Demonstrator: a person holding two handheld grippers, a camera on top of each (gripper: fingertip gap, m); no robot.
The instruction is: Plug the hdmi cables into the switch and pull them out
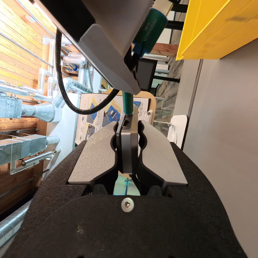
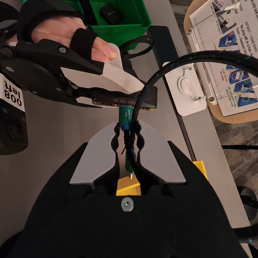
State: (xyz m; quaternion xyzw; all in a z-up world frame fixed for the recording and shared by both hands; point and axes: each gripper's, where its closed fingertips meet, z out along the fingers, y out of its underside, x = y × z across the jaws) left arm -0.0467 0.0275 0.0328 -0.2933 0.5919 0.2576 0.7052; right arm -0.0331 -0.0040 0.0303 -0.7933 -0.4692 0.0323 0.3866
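Gripping switch edgewise, left gripper; right gripper pinches cable.

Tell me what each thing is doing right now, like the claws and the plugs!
left claw: shut on the switch.
switch: held off the table, one green plug in, ports either side free.
right claw: shut on the black cable, just behind the plug.
green plug: in the switch's middle port.
second green plug: loose, dangling.
green bin: holds a black box.
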